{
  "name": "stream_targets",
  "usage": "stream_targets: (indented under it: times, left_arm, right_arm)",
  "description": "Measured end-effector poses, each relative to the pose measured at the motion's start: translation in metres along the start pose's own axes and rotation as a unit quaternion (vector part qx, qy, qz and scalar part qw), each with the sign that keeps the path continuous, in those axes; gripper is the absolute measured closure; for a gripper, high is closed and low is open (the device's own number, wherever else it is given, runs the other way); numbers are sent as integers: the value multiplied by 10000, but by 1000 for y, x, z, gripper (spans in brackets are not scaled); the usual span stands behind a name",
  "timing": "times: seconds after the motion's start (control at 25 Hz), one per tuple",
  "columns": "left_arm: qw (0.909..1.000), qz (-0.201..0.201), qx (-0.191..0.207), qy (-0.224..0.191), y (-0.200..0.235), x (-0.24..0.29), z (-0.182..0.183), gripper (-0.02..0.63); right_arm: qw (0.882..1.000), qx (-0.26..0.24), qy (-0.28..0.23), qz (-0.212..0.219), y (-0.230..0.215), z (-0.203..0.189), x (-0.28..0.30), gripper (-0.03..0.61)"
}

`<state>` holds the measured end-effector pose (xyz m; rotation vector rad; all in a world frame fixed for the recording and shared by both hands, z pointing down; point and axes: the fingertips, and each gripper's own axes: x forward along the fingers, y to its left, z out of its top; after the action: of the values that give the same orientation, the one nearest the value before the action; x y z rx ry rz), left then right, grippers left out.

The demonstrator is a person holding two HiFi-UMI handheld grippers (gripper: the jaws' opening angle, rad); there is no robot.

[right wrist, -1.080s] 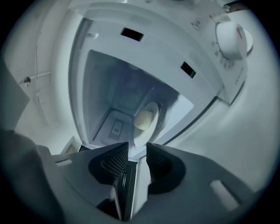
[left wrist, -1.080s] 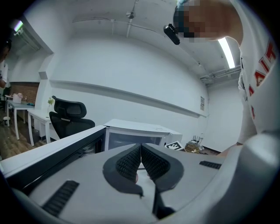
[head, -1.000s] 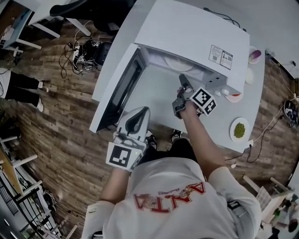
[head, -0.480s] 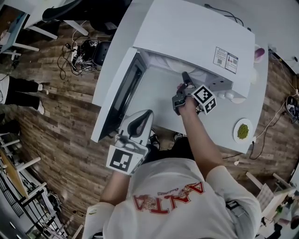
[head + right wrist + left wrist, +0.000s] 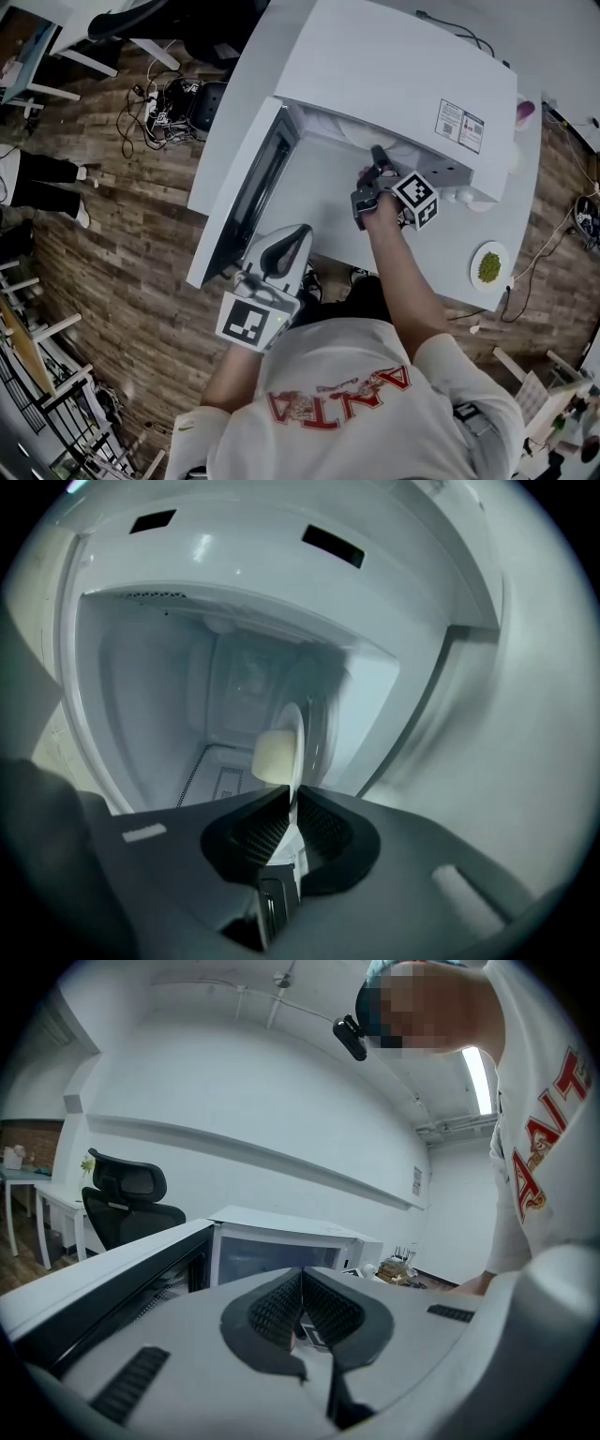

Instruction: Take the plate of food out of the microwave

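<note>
Left gripper (image 5: 298,232) is hanging close to the body, by the lower end of the open microwave door (image 5: 242,183). Its jaws are sitting together, tips touching, nothing between them.

Right gripper (image 5: 377,152) is reaching over the white desk (image 5: 441,253) into the mouth of the white box-shaped microwave (image 5: 394,66). Its jaws have just been closing and are now standing narrow, pinching the near rim of the round white plate (image 5: 297,742). The rim is running straight into the gap between the ribbed pads (image 5: 255,834).

The plate is showing edge-on in the right gripper view. It is extending just beyond the jaw tips, inside the cavity, and carrying a pale cream lump of food (image 5: 274,757). The cavity's back wall is lying behind it.

Further right on the desk, well apart from the microwave mouth, a small white plate of green food (image 5: 489,265) is sitting.
</note>
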<state>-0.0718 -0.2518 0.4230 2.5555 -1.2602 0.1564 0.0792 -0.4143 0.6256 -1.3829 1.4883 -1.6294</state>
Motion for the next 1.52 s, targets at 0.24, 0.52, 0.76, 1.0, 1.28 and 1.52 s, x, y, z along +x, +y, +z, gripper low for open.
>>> stream_targets:
  times: [0.24, 0.52, 0.76, 1.0, 1.28, 1.52]
  left_arm:
    - [10000, -51, -34, 12, -3, 0, -1, 603]
    - [9999, -71, -43, 63, -4, 0, -2, 603]
    - [9999, -64, -58, 80, -2, -1, -3, 603]
    - [9999, 13, -83, 127, 2, -3, -7, 603]
    - [9997, 32, -134, 191, 7, -7, -10, 603]
    - [9998, 28, -184, 122, 7, -11, -7, 603]
  right_arm:
    - [9998, 203, 24, 46, -1, -1, -10, 558]
    - [9995, 309, 17, 108, -5, -2, -20, 557]
    - [9990, 328, -66, 284, 0, 1, -15, 557]
    - [9986, 458, -96, 238, -4, 2, -11, 560]
    - [9959, 632, -200, 616, 2, 3, -16, 566]
    - [9949, 615, -151, 782, 8, -3, -25, 566]
